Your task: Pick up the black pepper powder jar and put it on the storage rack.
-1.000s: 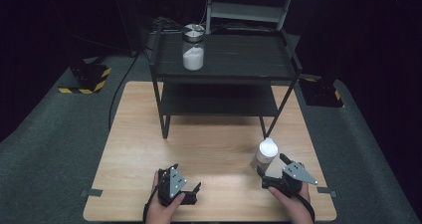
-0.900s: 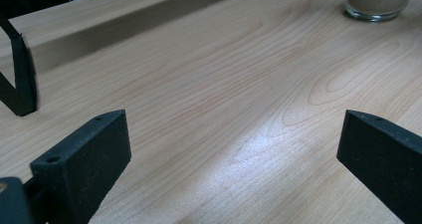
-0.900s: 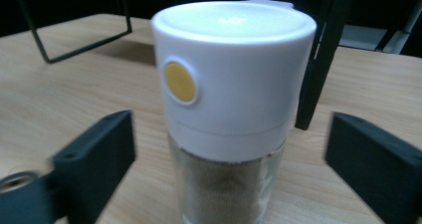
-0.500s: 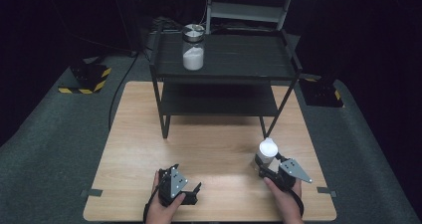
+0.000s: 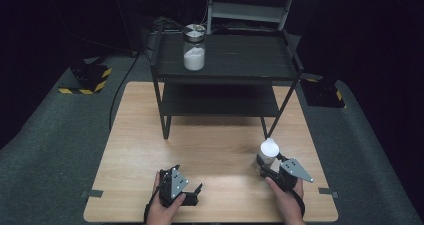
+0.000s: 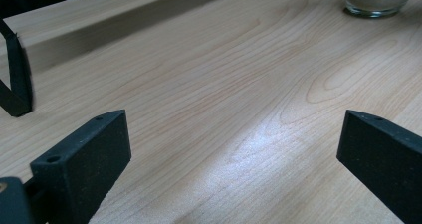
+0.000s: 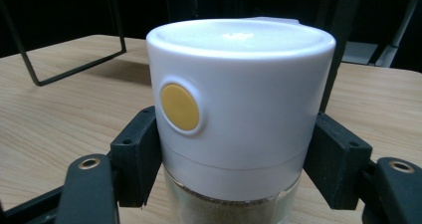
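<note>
Wooden counter (image 5: 210,155): right tongs (image 5: 267,169) have just closed onto the white-capped jar (image 7: 239,119); left tongs (image 5: 195,192) sit wide open, nothing between them.

The table (image 5: 210,150) is pale wood with a smooth, faintly glossy finish that catches the light. The shaker (image 7: 239,109) has a smooth white plastic cap with a satin sheen and a matt yellow button, over a clear glass body. Both grippers' jaws look like matt black plastic, slightly grainy. The shelf rack (image 5: 225,60) seems to be matt black metal. The jar (image 5: 194,47) on it looks like glass, though it is small here.
</note>
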{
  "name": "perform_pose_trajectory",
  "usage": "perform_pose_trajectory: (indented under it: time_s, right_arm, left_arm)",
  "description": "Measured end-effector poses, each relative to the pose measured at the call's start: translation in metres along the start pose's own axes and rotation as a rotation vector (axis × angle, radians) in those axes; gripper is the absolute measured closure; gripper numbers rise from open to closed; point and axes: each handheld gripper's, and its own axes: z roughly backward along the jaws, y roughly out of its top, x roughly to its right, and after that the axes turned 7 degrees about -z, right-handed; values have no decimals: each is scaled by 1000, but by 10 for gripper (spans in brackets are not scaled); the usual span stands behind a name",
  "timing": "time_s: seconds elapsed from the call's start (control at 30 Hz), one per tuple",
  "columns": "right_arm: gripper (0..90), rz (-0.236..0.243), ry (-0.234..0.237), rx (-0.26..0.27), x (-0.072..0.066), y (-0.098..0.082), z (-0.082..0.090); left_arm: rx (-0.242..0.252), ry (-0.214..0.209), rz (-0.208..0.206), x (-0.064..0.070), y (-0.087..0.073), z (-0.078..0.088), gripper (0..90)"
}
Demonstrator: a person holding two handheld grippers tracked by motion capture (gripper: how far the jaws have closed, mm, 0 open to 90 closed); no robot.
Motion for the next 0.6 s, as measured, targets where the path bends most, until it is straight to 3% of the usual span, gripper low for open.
perform_pose_trajectory:
  time_s: [0.33,0.6]
  right_arm:
    - [309,36,54,30,-8,24,14]
    - [309,14,103,48,-14,53,21]
  left_arm:
    - [-16,2,25,-5,1,-1,7]
    - [-16,-9,47,-10,0,1,7]
